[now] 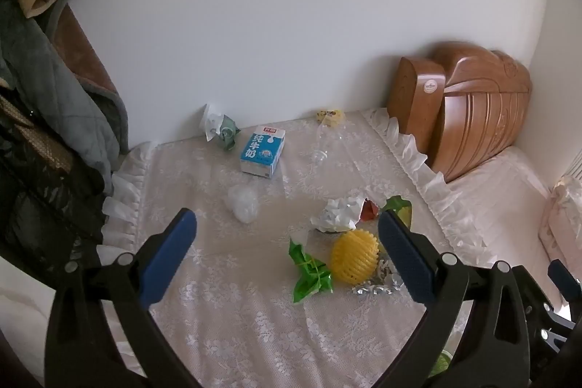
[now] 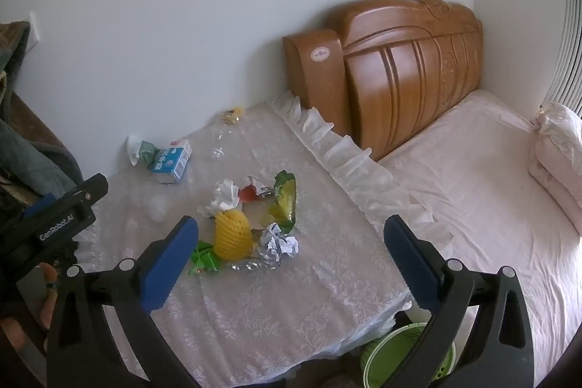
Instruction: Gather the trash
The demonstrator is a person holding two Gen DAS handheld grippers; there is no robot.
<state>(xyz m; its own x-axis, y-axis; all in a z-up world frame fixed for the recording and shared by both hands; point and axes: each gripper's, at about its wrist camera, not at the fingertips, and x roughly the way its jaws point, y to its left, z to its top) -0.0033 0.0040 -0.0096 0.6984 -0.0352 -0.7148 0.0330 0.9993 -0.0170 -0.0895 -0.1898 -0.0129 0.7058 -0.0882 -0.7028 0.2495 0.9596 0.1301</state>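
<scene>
Fingers of left gripper (image 1: 287, 242) and right gripper (image 2: 291, 246) spread wide apart, holding nothing, hovering above lace-covered table (image 2: 276, 308). Trash scattered below: yellow foam net (image 2: 232, 240) beside green wrapper (image 1: 311, 275), crumpled foil (image 2: 278, 244) and paper wad (image 1: 336, 215); milk carton (image 1: 262, 151) and clear bottle (image 1: 323, 140) near wall. Green basket (image 2: 393, 351) at table's edge, bed (image 2: 483, 191) alongside.

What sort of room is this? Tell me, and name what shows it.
Most likely a bedroom. A carved wooden headboard stands against the wall at the head of a bed with a pale sheet, and folded bedding lies on it. The littered lace-covered table stands beside the bed.
</scene>
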